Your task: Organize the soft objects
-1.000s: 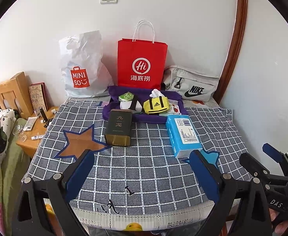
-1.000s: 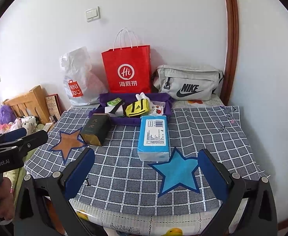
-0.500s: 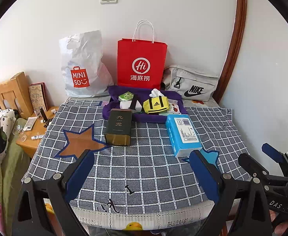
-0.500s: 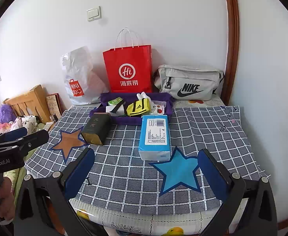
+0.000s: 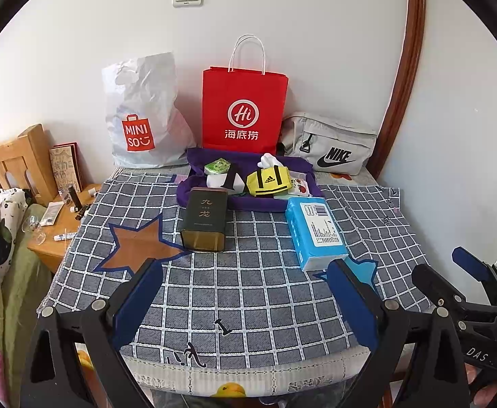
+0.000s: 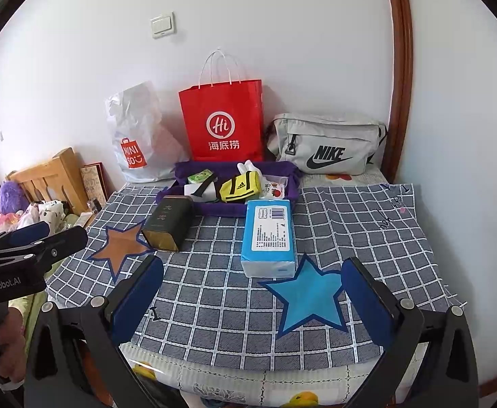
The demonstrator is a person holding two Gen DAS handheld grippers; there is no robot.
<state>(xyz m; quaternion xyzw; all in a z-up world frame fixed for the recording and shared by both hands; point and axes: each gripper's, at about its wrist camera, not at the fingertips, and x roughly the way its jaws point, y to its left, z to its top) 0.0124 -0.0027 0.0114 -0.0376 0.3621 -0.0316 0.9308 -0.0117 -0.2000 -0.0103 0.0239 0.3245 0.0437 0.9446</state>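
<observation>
A blue tissue pack (image 5: 316, 231) (image 6: 269, 236) lies on the checked cloth, beside a dark green tin (image 5: 205, 218) (image 6: 169, 221). Behind them a purple tray (image 5: 194, 200) (image 6: 180, 173) holds a yellow pouch (image 5: 269, 180) (image 6: 241, 187), a green packet (image 5: 217, 166) and other small soft items. My left gripper (image 5: 245, 294) hovers open over the near edge of the cloth, short of both objects. My right gripper (image 6: 252, 297) is open too, near the blue star (image 6: 307, 301), in front of the tissue pack. Neither holds anything.
A white plastic bag (image 5: 139, 115), a red paper bag (image 5: 243, 108) and a grey waist bag (image 5: 330, 142) stand against the wall. At left are a wooden bedside table (image 5: 61, 214) with small items and bedding. The wall lies close on the right.
The right wrist view has drifted slightly; the scene sits a little lower and right. The left gripper has barely moved. Both stay open.
</observation>
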